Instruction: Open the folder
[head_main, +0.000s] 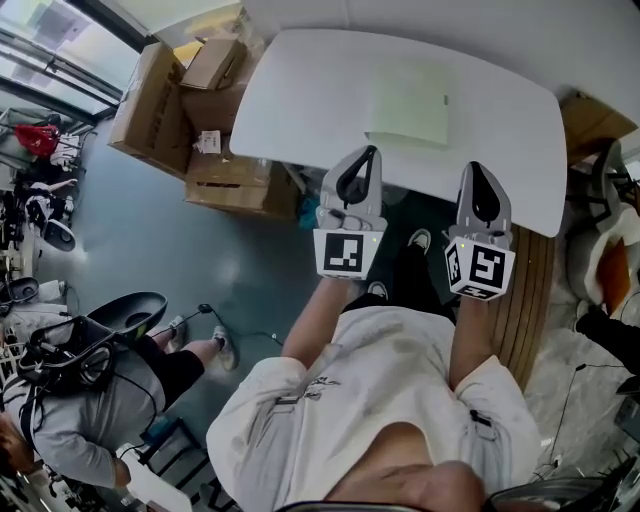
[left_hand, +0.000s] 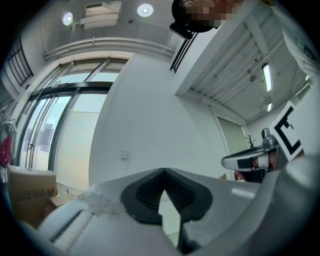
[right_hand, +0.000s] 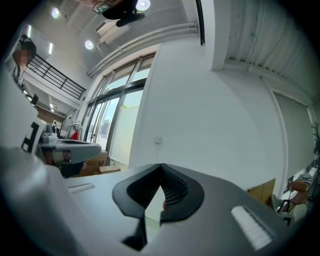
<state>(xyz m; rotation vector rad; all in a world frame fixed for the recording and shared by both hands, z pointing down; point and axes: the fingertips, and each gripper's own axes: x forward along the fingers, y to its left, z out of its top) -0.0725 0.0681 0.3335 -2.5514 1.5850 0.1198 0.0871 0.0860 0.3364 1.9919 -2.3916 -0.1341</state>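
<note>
A pale green folder lies flat and closed on the white table, near its middle. Both grippers hover at the table's near edge, pointing level toward the far wall. In the head view my left gripper sits just short of the folder's near left corner. Its jaws are shut and hold nothing. A hand's width to its right is my right gripper, short of the folder's near right corner, with its tips also met and nothing between them. Neither gripper touches the folder.
Cardboard boxes are stacked on the floor left of the table. A brown box stands at its right end. A seated person and a dark chair are at the lower left. White walls and tall windows lie ahead.
</note>
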